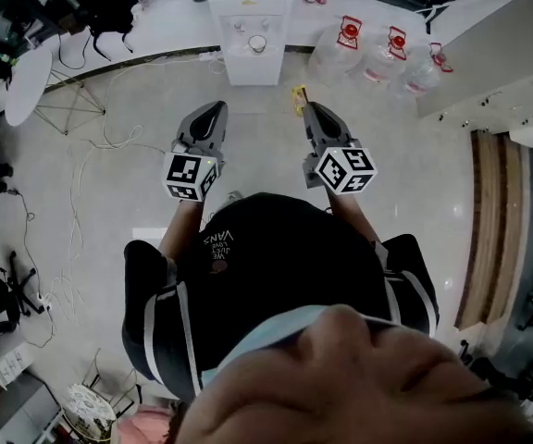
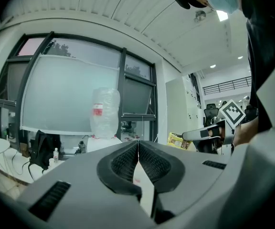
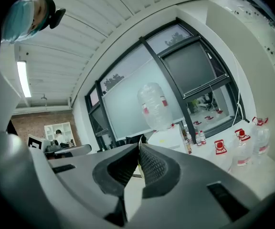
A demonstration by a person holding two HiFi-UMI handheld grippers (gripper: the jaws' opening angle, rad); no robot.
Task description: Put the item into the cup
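Left hand-held gripper (image 1: 211, 114) clenched, nothing between its jaws. Right hand-held gripper (image 1: 313, 114) clenched empty too, both aimed toward the white water dispenser (image 1: 251, 26).

Bright even light, heavy fisheye edge distortion

Under you, the pale glossy floor (image 1: 109, 248) carries a white water dispenser (image 1: 251, 26), three clear jugs (image 1: 384, 60) beside it, and loose cables (image 1: 107, 142).
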